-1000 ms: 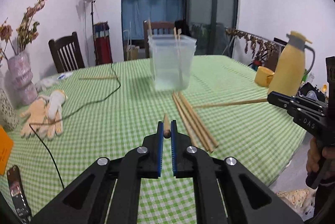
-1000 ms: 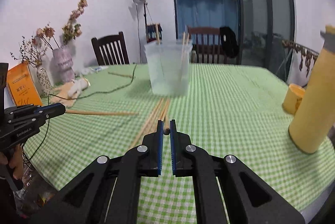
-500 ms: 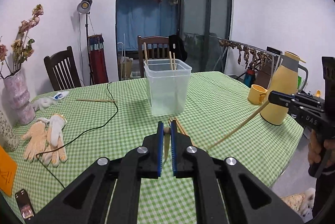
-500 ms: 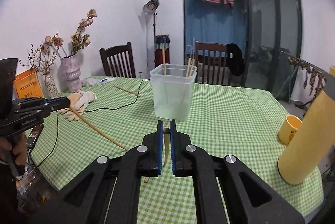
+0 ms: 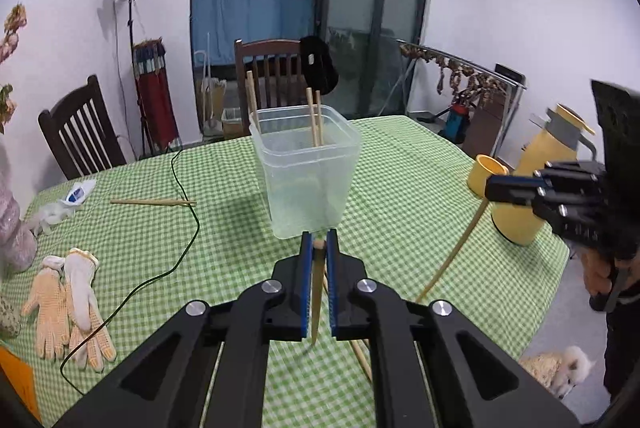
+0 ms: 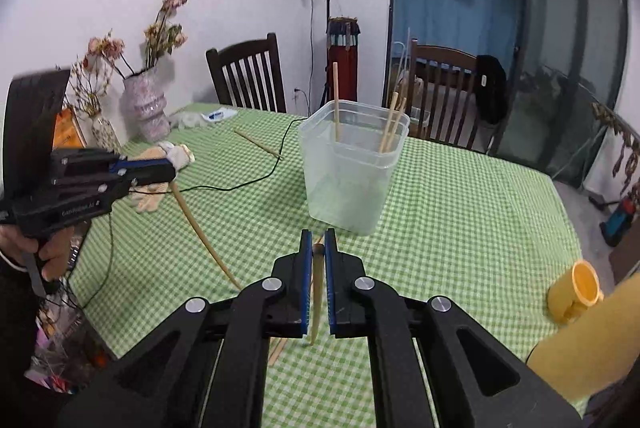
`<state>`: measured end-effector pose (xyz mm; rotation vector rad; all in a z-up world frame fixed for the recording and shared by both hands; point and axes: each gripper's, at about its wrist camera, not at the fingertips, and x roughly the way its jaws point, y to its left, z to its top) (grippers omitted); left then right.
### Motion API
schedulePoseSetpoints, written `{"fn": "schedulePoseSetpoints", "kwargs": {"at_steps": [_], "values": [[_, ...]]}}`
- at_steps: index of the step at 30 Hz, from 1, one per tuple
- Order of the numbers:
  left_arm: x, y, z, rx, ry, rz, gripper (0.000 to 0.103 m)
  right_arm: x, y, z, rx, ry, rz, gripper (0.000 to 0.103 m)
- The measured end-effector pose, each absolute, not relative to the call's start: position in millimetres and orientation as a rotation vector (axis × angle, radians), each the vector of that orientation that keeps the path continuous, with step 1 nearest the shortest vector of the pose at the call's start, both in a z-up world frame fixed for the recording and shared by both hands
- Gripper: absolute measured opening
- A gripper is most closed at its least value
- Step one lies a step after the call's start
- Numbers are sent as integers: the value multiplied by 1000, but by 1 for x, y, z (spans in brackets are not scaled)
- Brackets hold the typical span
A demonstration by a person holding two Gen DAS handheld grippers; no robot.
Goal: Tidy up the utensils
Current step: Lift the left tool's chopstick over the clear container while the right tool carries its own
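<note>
Three chopsticks (image 5: 316, 120) in one container (image 5: 306, 180), two gloves (image 5: 68, 304), two chairs (image 5: 80, 136).

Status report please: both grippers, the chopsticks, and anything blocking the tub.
Left gripper shut on a chopstick. Right gripper shut on another chopstick. Clear tub ahead, three chopsticks standing inside. Nothing blocking it; one chopstick lies by the black cable.

Gloves (image 5: 68, 304), black cable (image 5: 188, 228) — yellow mug (image 5: 486, 175), thermos (image 5: 540, 172).
</note>
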<state>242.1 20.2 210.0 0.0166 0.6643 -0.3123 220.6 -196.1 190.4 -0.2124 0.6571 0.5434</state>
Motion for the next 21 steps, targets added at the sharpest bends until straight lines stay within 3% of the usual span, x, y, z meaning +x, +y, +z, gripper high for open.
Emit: {"fn": "schedulePoseSetpoints", "kwargs": {"at_steps": [10,21], "values": [[284,16,229,38,674,-356,4,254,-181,215,-238,641,565,6],[351,12,385,124,485,-381,4,321,-168,361,-249,412,539,6]]}}
